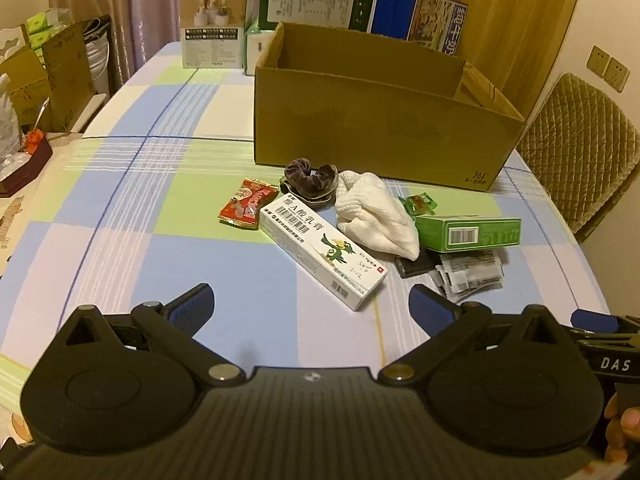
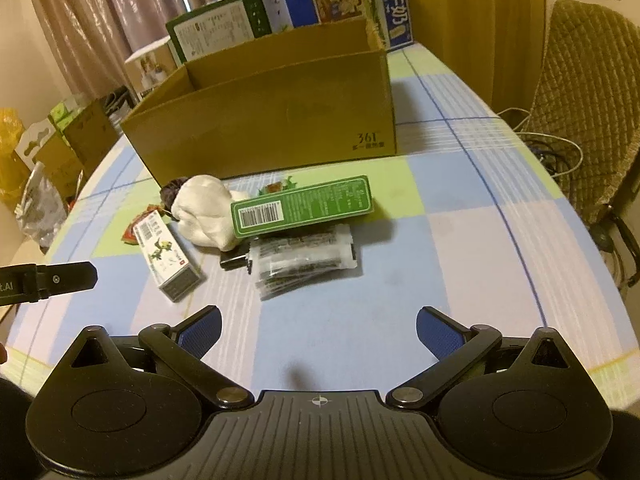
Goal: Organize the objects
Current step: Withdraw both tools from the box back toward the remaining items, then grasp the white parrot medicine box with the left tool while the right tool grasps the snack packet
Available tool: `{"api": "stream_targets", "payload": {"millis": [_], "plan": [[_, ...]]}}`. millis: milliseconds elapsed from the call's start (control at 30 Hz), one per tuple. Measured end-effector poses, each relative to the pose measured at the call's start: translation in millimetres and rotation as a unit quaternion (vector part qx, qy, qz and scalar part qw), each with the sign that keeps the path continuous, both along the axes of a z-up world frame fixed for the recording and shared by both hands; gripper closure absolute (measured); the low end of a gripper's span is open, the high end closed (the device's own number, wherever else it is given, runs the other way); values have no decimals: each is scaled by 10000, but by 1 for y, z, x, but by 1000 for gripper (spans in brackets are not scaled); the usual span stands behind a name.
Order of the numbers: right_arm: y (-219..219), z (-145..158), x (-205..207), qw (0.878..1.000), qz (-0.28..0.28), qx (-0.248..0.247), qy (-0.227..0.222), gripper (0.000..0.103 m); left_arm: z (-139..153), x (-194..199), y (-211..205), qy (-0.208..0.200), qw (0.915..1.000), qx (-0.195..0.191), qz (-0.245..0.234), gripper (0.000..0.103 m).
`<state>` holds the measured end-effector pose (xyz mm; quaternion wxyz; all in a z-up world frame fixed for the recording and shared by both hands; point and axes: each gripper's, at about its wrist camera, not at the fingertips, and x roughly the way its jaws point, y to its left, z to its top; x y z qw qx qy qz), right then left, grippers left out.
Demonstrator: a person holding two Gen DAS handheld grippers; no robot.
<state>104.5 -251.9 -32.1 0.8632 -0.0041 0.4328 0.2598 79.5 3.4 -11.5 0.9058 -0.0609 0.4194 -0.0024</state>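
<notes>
Candy wrapper (image 1: pixel 247 203) fully seen only from left wrist (mostly hidden from right), ointment box (image 1: pixel 323 250) ahead of left gripper (image 1: pixel 310 300), both tongs apart, right gripper (image 2: pixel 319 326) empty, near tabletop's near edge.

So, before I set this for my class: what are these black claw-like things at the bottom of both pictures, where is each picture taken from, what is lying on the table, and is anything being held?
They are hand-held two-finger grippers, one in each of a person's hands. Each carries a camera looking forward along its fingers. One picture comes from the left gripper, the other from the right gripper. Both are open and hold nothing. On the checked tablecloth stands an open brown cardboard box. In front of it lie a white medicine carton, a green carton, a white cloth bundle, a dark velvet scrunchie, a red sweet wrapper and clear sachets.
</notes>
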Motion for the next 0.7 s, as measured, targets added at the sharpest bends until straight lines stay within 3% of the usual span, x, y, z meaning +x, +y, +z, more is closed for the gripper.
{"api": "stream_targets", "payload": {"millis": [700], "plan": [[26, -38, 44, 9992, 357, -202, 8, 2, -66, 87, -13, 349, 9990, -151, 219, 3]]}}
